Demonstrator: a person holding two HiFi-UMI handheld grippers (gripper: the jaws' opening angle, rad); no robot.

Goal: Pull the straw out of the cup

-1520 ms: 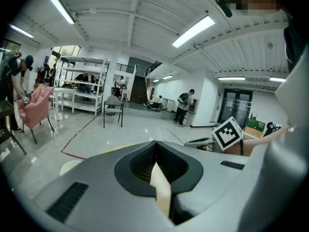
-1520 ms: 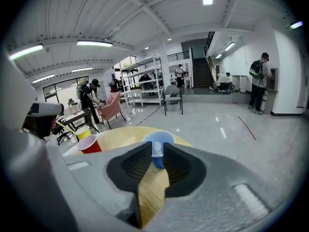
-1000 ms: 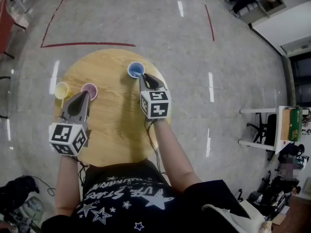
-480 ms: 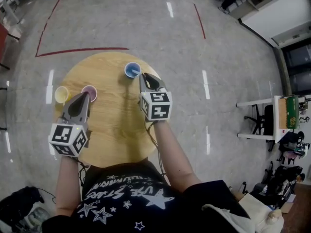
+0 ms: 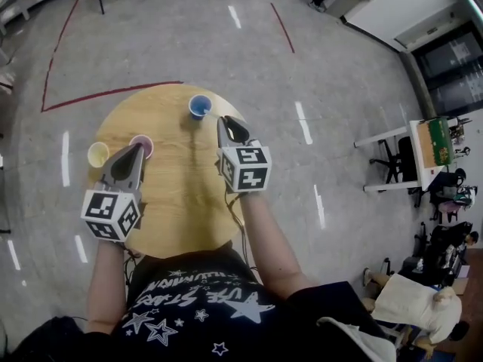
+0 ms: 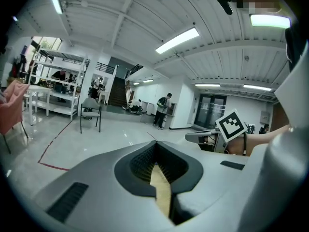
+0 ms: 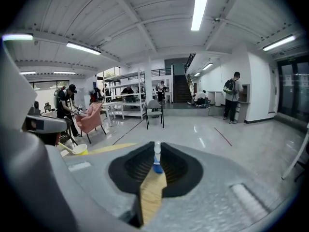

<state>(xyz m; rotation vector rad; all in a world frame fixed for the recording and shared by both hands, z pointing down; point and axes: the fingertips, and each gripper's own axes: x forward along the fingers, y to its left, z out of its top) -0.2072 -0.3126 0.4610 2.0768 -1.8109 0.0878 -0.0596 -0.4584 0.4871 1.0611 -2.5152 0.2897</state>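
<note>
A: How far along are we with the straw?

B: Partway, we judge. Our right tongs are pressed shut on the top end of the white straw, which sits right at their tips in the right gripper view. From there it runs forward and down to the blue cup. Its lower end looks to be at or inside the cup's mouth, and we cannot tell which.

A: Where is the cup from the tongs?

B: Just ahead of the right tips and a little to their left, apart from them, upright on the round table. What we have left is to draw the straw clear of the rim.

A: And our left tongs?

B: The left tongs are pressed together on nothing; only wood shows through their hollow. They hang over the table with the pink cup at their tip and the yellow cup off to their left, taking no part.

A: What differs from a second ago?

B: Then our right tips sat against the blue cup's rim. Half a second ago a small gap showed, and now it is wider. The cup keeps its place, so we are backing the tongs away with the straw. The left tongs are as they were.
</note>
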